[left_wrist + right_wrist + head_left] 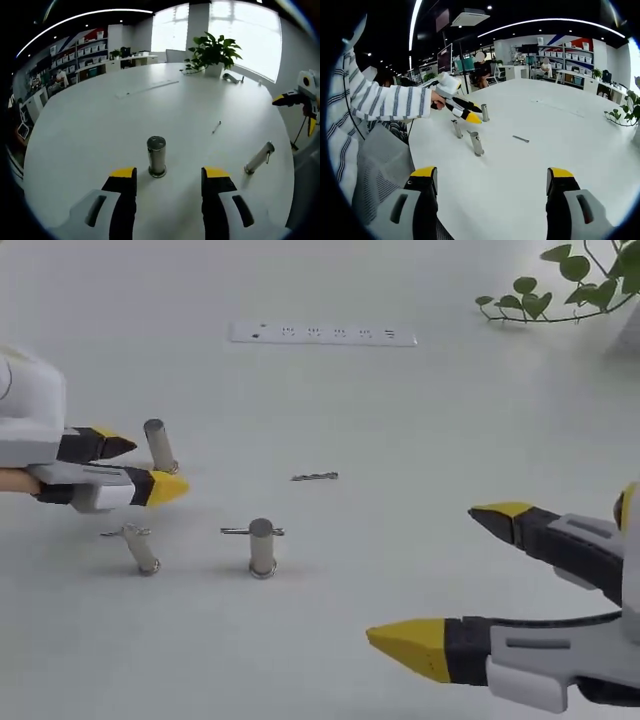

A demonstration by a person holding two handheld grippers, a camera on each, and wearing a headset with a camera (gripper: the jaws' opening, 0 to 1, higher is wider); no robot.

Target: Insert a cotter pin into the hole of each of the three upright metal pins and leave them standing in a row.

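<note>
- Left gripper [150, 468] is spread and empty, and its rear is cut off at the head view's edge. The bare pin [156, 156] stands upright just ahead of its tips, in line with the gap and touching neither.
- Right gripper [430, 575] is also spread and holds nothing, well apart from the pins, with its rear cut off too.
- Just beside the left gripper, toward the person, stand the second pin [262, 550] and third pin [142, 552]. A fitted cotter pin [238, 531] crosses the second's top. The third's is too blurred to judge.
- The loose cotter pin [315, 477] lies flat between the grippers.
- White table [420, 420], in an office with shelves [75, 67] and bright windows [240, 30].
- Beyond the grippers lie a power strip [322, 335] and a plant [570, 285]. A striped sleeve [385, 102] is behind the left gripper.
</note>
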